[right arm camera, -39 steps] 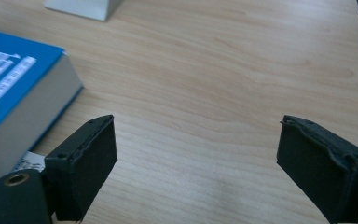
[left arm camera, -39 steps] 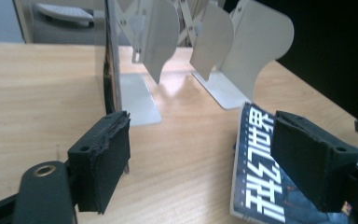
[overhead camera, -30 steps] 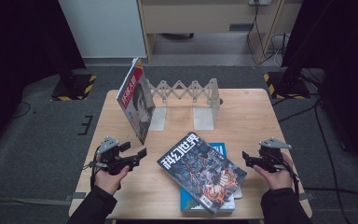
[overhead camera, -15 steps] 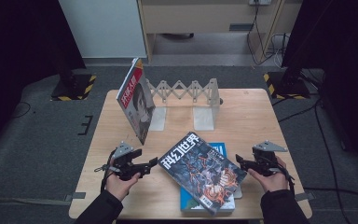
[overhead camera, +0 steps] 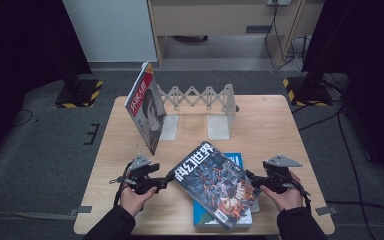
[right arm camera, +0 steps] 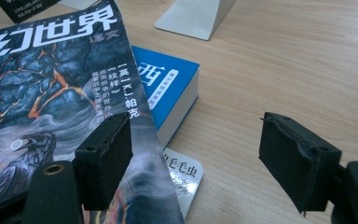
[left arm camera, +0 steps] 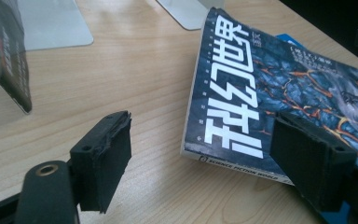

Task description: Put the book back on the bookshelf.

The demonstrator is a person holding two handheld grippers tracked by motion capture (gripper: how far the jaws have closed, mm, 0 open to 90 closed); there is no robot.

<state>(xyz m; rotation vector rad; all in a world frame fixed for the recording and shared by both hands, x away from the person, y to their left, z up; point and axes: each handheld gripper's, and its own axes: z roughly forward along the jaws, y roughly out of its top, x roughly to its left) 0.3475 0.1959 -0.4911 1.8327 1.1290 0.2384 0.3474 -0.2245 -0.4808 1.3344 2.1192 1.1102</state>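
Dark-covered, the magazine [overhead camera: 214,182] lay slantwise on a blue book [overhead camera: 230,200] at the counter's [overhead camera: 275,125] near edge, between both claws. The left claw [overhead camera: 172,176], jaws apart, sat just beside its upper-left corner, likely nearer; the right claw [overhead camera: 250,176] also gaped.

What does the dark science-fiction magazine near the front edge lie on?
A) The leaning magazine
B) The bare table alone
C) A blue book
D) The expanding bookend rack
C: the dark magazine lies skewed across a blue book, whose corner and page edge stick out beneath it.
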